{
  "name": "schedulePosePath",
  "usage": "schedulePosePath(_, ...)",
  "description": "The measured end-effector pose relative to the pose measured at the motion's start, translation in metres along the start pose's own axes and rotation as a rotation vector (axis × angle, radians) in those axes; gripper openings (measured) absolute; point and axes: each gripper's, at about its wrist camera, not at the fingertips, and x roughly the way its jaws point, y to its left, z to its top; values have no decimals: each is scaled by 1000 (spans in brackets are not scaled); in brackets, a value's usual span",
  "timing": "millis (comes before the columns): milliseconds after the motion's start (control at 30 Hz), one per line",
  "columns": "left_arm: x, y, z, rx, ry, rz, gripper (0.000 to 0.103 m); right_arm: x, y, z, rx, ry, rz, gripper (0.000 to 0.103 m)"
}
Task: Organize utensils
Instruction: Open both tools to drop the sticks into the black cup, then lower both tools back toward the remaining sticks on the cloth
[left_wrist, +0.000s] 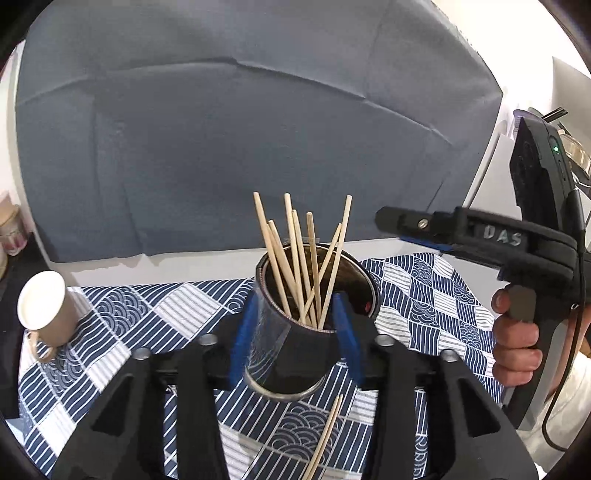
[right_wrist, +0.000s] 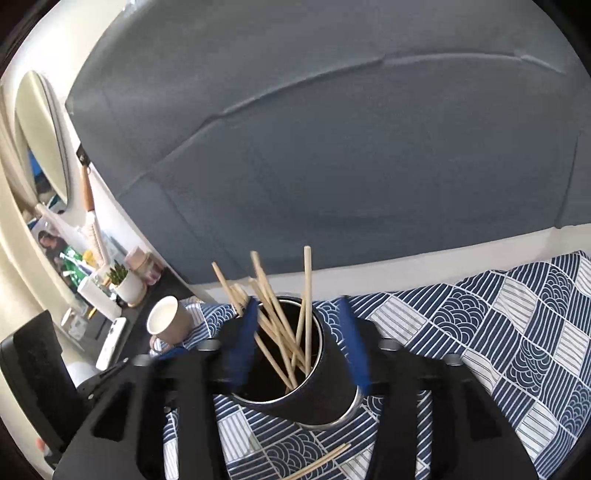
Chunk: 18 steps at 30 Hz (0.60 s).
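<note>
A dark metal cup (left_wrist: 295, 354) holds several wooden chopsticks (left_wrist: 299, 258). My left gripper (left_wrist: 293, 332) is shut on the cup, its blue pads (left_wrist: 242, 339) against both sides. In the right wrist view the same cup (right_wrist: 317, 391) and chopsticks (right_wrist: 273, 314) sit between the fingers of my right gripper (right_wrist: 299, 339), which is open around the cup rim. The right gripper also shows in the left wrist view (left_wrist: 402, 221), held by a hand. A loose pair of chopsticks (left_wrist: 325, 435) lies on the cloth in front of the cup, and it shows in the right wrist view (right_wrist: 321, 461).
A blue and white patterned cloth (left_wrist: 110, 332) covers the table. A beige paper cup (left_wrist: 44, 314) lies on its side at the left. A grey board (left_wrist: 258, 129) stands behind. A shelf with a potted plant (right_wrist: 123, 280) and bottles is at far left.
</note>
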Motion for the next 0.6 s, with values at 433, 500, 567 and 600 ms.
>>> schedulePosePath(433,-36,1,-34,15,106,95,86,-57,-5,5,92,-46,-19,88)
schedulePosePath(500,-36,2,-42,21,135,105,90,-60,-8,5,102,-40,-37,88)
schedulePosePath(567,-34,4,-51,29,165,107,90,-63,-10,3,104,-34,-52,88)
schedulePosePath(600,-32,5,-54,30,179,105,90,-65,-12,1,105,-33,-63,88)
